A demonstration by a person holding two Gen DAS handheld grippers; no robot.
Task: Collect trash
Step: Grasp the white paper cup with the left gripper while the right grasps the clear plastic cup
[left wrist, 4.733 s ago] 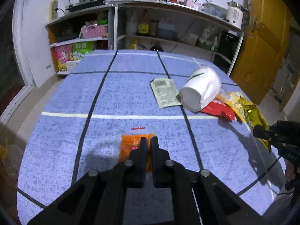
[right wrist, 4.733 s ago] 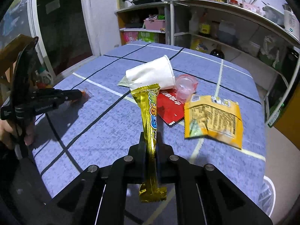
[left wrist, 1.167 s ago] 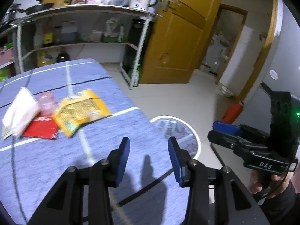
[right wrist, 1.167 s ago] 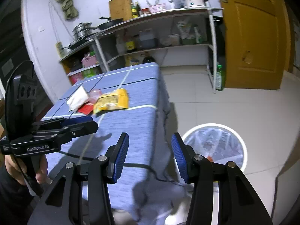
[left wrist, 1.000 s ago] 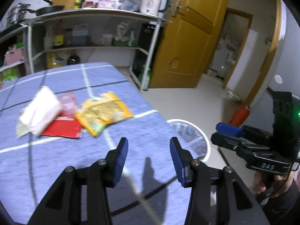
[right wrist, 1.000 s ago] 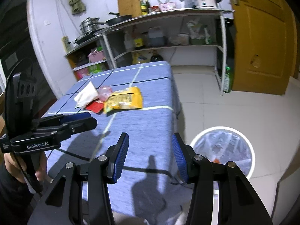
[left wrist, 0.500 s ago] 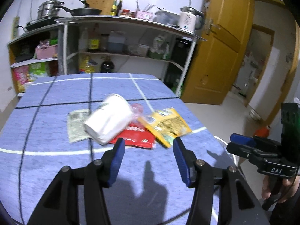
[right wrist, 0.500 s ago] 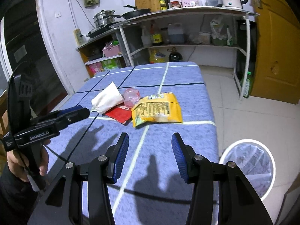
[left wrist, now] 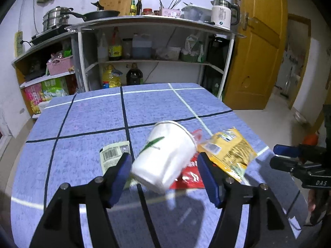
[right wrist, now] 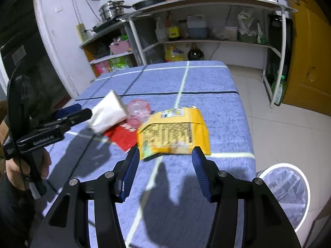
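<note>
One white paper cup (left wrist: 165,157), tipped over.

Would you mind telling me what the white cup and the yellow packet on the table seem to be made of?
White cup: probably paper, with matte walls, a rolled rim and a printed green leaf. Yellow packet: likely plastic or foil film, glossy, creased and printed with text.

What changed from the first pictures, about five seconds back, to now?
The left gripper let go of the orange wrapper and the right gripper its gold one; both swung to the bin and back, open. The left now lines up on the white cup, the right on the yellow packet. Cup, packet and red wrapper stayed put.
</note>
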